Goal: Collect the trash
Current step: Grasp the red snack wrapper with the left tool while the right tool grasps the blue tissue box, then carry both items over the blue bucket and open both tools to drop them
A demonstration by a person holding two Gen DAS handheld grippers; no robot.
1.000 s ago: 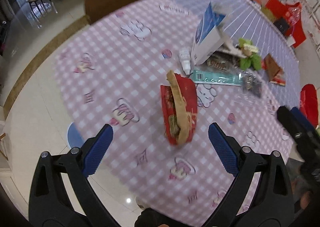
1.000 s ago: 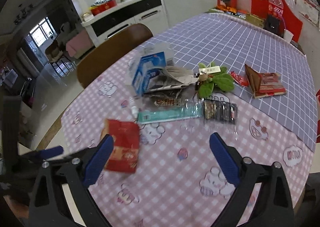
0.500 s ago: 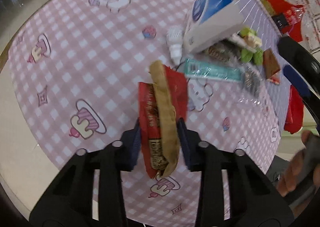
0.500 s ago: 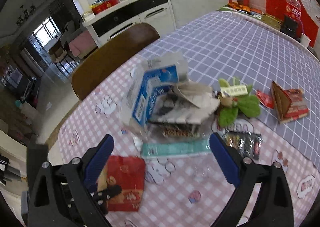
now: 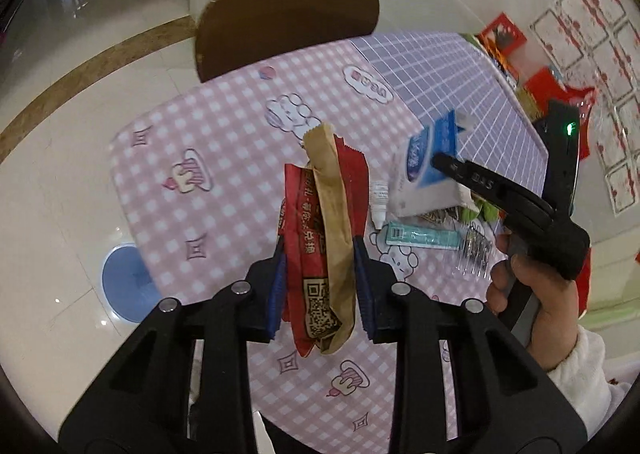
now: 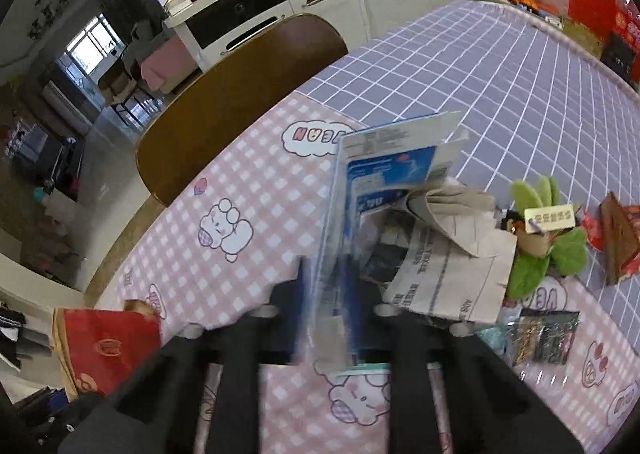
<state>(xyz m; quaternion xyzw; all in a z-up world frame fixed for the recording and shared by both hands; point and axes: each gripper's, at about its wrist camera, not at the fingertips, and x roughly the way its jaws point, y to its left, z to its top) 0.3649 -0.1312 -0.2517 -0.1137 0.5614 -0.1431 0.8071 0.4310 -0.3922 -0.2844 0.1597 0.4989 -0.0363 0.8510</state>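
Collecting trash, we clamp our left gripper's (image 5: 320, 286) fingers on a red-and-tan paper snack wrapper (image 5: 324, 238); our right gripper's (image 6: 324, 314) fingers, blurred, apparently close on a blue-and-white cardboard carton (image 6: 384, 182).

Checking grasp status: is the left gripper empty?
No. The left gripper is shut on the red and tan wrapper, held above the table.

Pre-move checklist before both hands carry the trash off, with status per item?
1. Left gripper shut on red wrapper: ok.
2. Wrapper lifted off the table: ok.
3. Right gripper closing, blue and white box wall between its jaws: ok.
4. Box grip firm: cannot tell, blurred.
5. Newspaper in the box will stay put: cannot tell.
6. Bin in view: not ok.
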